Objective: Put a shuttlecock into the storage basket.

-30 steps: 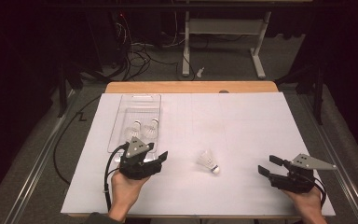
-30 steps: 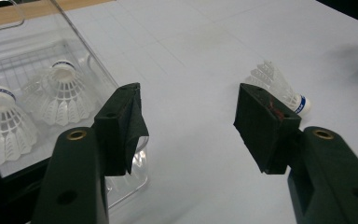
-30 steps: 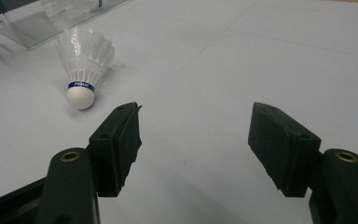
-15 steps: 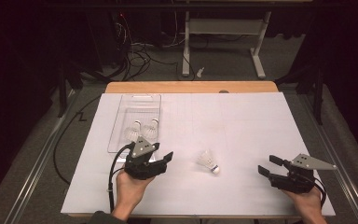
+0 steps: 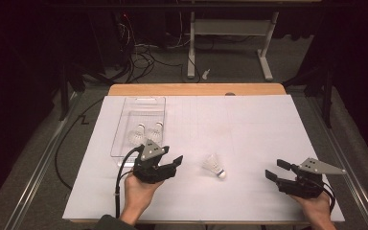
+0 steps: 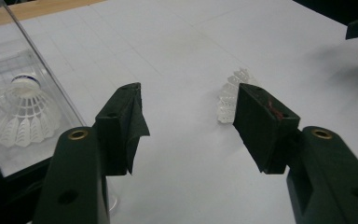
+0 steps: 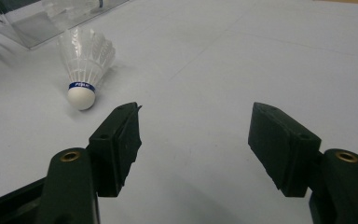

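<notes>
A white shuttlecock [image 5: 214, 166] lies on its side on the white table cover [image 5: 249, 129], cork toward the person. My left gripper [image 5: 171, 155] is open just left of it. Its jaws stand wide, and the shuttlecock's feathers [image 6: 228, 95] lie beyond the right jaw in the left gripper view [image 6: 186, 102]. My right gripper [image 5: 276, 169] is open and empty near the front right, jaws pointing left. In the right gripper view [image 7: 196, 112] the shuttlecock [image 7: 85, 60] lies ahead to the left, its blue-banded cork toward me.
A clear plastic tray [image 5: 120, 129] stands at the back left and holds two shuttlecocks [image 5: 136, 134] [image 5: 155, 130]. Its wall [image 6: 42, 60] is close on the left of my left gripper. Past the table's wooden far edge [image 5: 196, 89] are cables and a desk frame.
My left gripper has moved a little right and forward, toward the loose shuttlecock. The right gripper and the shuttlecock have stayed where they were.
</notes>
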Demonstrator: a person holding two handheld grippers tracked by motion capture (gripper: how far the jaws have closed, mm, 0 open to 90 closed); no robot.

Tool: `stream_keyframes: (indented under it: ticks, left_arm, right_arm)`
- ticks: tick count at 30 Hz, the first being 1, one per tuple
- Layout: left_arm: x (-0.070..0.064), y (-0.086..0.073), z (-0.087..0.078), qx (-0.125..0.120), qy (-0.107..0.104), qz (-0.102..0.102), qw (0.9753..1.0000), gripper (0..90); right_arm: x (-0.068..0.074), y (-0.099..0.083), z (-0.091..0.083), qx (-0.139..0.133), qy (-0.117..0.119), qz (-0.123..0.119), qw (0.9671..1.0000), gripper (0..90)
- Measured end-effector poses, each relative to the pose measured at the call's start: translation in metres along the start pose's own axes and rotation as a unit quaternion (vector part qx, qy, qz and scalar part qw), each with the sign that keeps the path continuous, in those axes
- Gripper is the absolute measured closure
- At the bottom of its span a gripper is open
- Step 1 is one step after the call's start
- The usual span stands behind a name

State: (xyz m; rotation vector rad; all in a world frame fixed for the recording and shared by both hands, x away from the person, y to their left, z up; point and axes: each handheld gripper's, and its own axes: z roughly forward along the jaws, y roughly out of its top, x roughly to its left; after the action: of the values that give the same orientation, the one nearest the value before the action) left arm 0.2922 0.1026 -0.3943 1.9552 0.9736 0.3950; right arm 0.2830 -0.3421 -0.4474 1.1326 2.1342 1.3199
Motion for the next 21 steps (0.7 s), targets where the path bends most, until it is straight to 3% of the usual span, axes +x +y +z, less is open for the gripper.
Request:
stream_keyframes:
  ticks: [21]
  left_arm:
    - [-0.011, 0.006, 0.017, 0.01, -0.022, 0.007, 0.9997, 43.1]
  right_arm:
    - [0.0, 0.0, -0.001, -0.002, 0.0, 0.0, 1.0, 34.3]
